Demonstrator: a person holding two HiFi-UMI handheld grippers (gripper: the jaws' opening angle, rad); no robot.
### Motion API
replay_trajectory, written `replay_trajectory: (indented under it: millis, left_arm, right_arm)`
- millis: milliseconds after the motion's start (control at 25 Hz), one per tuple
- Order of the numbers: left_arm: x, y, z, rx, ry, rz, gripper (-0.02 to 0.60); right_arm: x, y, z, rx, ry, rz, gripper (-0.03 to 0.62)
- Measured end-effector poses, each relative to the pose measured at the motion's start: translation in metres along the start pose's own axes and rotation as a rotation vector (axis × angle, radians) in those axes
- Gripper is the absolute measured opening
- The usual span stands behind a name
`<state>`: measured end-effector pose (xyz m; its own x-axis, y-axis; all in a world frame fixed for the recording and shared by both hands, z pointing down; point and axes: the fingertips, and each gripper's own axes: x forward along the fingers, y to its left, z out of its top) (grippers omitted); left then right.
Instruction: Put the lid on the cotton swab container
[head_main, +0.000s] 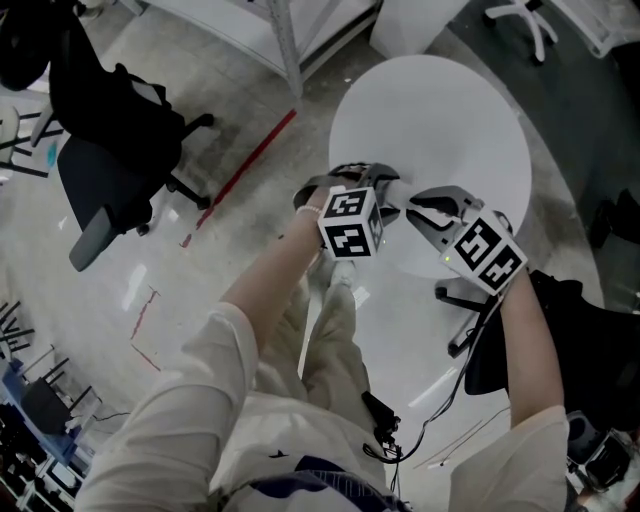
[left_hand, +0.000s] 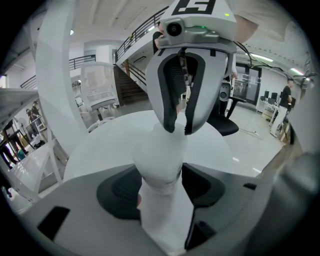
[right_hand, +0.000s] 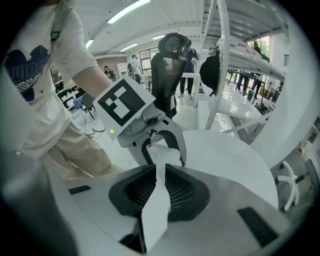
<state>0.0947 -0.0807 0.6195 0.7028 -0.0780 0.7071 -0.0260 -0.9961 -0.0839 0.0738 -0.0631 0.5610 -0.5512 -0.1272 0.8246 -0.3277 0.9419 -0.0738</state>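
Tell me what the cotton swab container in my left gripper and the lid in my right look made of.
The cotton swab container: opaque white, smooth, matte, probably plastic. The lid: thin white piece seen edge-on, unbent in the grip, likely stiff plastic too.

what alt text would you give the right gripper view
The right gripper is shut on a thin white lid, held edge-on toward a white container gripped by the left gripper opposite. A round white table lies below, with the person's arm at left.
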Motion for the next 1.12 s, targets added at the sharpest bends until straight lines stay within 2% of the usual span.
replay_trajectory:
  millis: [320,520,680,800,920,1120]
  left_arm:
    - [-0.002,0.001,0.0,-0.016,-0.042,0.02,0.245]
    - [-0.02,0.005,0.004,-0.052,-0.101,0.054,0.245]
    - [-0.047,0.008,0.008,-0.09,-0.154,0.115,0.245]
    - [-0.081,0.017,0.023,-0.162,-0.225,0.193,0.245]
    - [-0.13,0.034,0.054,-0.251,-0.344,0.306,0.245]
    - [-0.229,0.067,0.134,-0.278,-0.562,0.518,0.233]
  right_arm:
    - [-0.001,0.0,0.002,0.011,-0.099,-0.04,0.061]
    - [-0.006,0.001,0.003,0.093,-0.174,-0.059,0.052]
    - [-0.018,-0.006,0.003,0.193,-0.257,-0.121,0.055]
    - [-0.042,-0.019,0.01,0.326,-0.376,-0.224,0.061]
    - [-0.077,-0.028,0.024,0.459,-0.496,-0.366,0.063]
    - [-0.175,-0.042,0.056,0.596,-0.729,-0.677,0.061]
